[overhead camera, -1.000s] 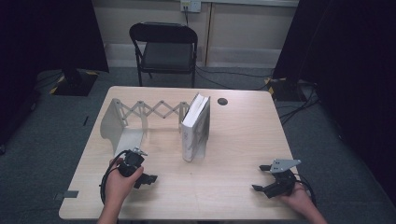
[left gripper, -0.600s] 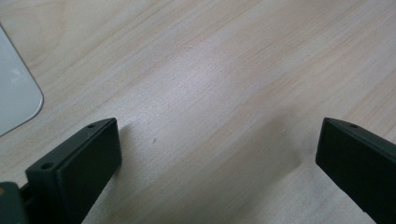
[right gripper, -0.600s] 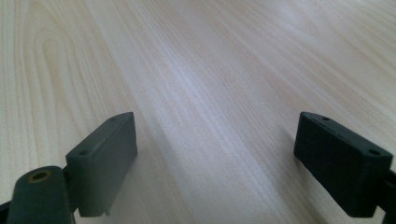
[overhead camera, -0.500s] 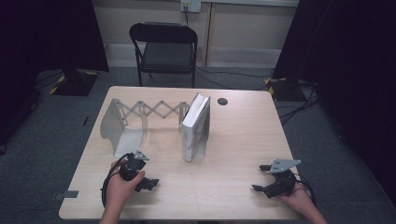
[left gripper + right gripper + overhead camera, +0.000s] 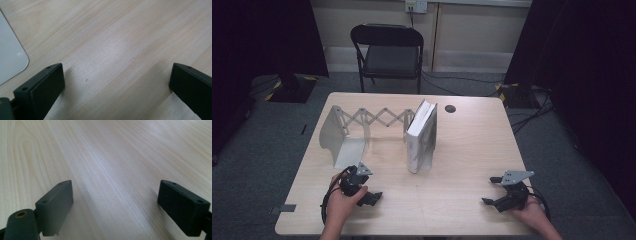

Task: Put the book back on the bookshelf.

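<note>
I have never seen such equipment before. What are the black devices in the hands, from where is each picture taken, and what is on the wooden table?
A person sits at the pale wooden table holding a black two-jaw gripper in each hand. The high view looks down from above; the left gripper is at its lower left, the right gripper at its lower right. The two close pictures come from cameras riding on the grippers, each looking along its own jaws at bare wood. Both grippers are open and hold nothing; the left one's jaws have just been opening. On the table stand a white expandable metal book rack and a thick white book upright against its right end.
</note>
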`<state>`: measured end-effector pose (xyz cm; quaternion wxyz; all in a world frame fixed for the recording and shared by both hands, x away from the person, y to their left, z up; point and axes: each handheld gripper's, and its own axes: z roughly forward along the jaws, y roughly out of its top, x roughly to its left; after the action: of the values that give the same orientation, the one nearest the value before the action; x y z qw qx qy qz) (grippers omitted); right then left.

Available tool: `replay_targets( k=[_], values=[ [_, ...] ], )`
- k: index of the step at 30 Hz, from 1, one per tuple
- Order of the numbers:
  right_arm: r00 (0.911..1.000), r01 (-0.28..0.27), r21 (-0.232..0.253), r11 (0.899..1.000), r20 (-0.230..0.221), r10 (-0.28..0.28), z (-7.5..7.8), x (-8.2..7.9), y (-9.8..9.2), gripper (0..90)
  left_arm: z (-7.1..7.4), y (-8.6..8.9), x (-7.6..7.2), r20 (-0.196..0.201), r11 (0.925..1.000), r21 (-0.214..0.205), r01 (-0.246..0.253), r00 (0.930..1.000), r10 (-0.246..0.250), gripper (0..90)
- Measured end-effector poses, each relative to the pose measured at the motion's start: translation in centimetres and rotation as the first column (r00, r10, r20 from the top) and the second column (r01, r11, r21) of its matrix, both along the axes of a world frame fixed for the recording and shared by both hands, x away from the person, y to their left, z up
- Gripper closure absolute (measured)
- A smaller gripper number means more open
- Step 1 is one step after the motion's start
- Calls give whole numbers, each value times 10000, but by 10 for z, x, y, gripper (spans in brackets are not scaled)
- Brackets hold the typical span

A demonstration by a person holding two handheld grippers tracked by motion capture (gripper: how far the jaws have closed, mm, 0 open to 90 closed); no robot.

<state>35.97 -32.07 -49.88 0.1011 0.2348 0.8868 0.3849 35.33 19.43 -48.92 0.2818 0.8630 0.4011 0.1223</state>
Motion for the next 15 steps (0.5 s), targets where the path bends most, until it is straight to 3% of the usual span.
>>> replay_targets(
  k=[15],
  values=[
    [10000,-2,0,10000,0,2,0,0,0,127,-3,-1,0,316,9996,-244,-153,9994,160,0]
  ],
)
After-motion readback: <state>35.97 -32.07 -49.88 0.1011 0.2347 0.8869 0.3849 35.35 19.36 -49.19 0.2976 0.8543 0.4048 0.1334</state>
